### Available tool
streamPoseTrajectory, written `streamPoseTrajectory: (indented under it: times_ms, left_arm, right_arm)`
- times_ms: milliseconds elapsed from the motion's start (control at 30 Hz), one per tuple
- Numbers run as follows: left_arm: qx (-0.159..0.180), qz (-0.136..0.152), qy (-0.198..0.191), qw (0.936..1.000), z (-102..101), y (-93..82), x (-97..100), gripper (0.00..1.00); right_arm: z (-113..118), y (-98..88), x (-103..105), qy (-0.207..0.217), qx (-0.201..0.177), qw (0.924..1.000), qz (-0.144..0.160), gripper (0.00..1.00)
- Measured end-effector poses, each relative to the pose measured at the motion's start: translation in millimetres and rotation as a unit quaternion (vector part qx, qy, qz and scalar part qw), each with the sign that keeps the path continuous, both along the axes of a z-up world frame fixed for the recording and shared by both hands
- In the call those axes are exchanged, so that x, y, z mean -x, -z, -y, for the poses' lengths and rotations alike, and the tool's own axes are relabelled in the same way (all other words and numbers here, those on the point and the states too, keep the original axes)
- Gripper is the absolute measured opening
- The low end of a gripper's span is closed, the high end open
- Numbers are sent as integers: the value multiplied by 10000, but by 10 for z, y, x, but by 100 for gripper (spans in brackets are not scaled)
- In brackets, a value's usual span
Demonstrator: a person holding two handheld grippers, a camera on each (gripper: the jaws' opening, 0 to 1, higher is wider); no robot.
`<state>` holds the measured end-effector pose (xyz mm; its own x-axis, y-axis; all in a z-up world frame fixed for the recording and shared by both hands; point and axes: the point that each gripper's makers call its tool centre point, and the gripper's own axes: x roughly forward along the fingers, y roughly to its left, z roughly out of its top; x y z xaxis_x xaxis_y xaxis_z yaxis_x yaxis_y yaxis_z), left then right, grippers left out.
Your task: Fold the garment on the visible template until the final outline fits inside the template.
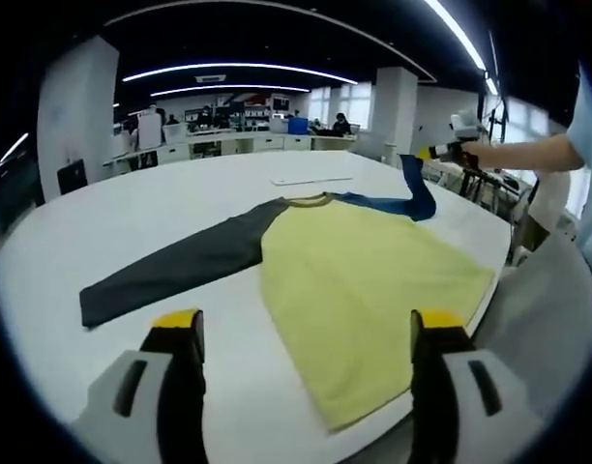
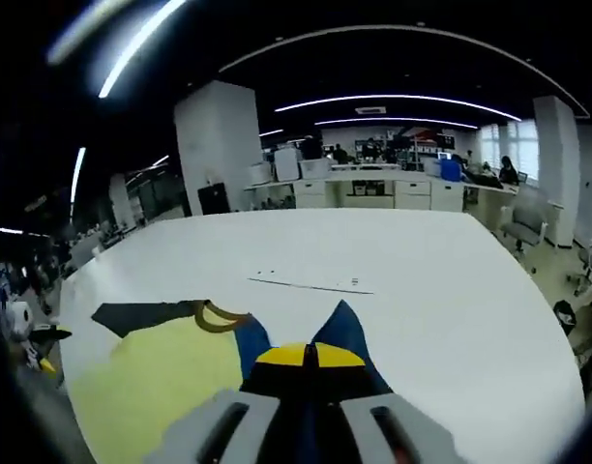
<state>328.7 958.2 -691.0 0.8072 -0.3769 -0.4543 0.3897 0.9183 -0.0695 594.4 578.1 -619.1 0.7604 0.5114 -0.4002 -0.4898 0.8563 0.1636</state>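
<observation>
A shirt with a yellow body (image 1: 364, 280) lies flat on the white table (image 1: 132, 222), its dark grey sleeve (image 1: 180, 266) stretched out to the left. My left gripper (image 1: 308, 324) hovers open near the hem, nothing between its jaws. At the far right, my right gripper (image 1: 449, 150) holds the blue sleeve (image 1: 414, 184) lifted off the table. In the right gripper view, my right gripper (image 2: 306, 356) is shut on the blue sleeve (image 2: 342, 327), with the collar (image 2: 219, 317) and yellow body (image 2: 151, 387) to its left. A thin flat template (image 1: 310, 180) lies beyond the collar.
The template (image 2: 310, 285) lies on bare table (image 2: 441, 290) past the sleeve. A person's arm (image 1: 528, 155) and body stand at the table's right edge. Desks, chairs and a white pillar (image 2: 217, 145) are far behind the table.
</observation>
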Motion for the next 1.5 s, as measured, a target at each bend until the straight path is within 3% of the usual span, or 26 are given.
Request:
streamPoseTrajectory:
  times_ms: [267,733,1133,1333,1500]
  left_arm:
    - [-48,19,-6,10000,-17,3,0,85]
    - [-52,51,-37,10000,-31,-4,-12,85]
    - [-89,46,-33,9999,-33,2,-26,85]
    - [-103,36,-8,9999,-36,12,-24,84]
    - [-81,17,-18,10000,-48,20,-22,84]
  right_arm:
    - [-753,-199,-86,-629,-275,9976,133,0]
    - [-1943,-105,20,-1554,-526,9864,-75,0]
    - [-2802,-203,139,-2249,-739,9715,-77,0]
    - [-3109,-93,233,-2453,-775,9662,-179,0]
    - [-3364,245,330,-2634,-514,9626,-363,0]
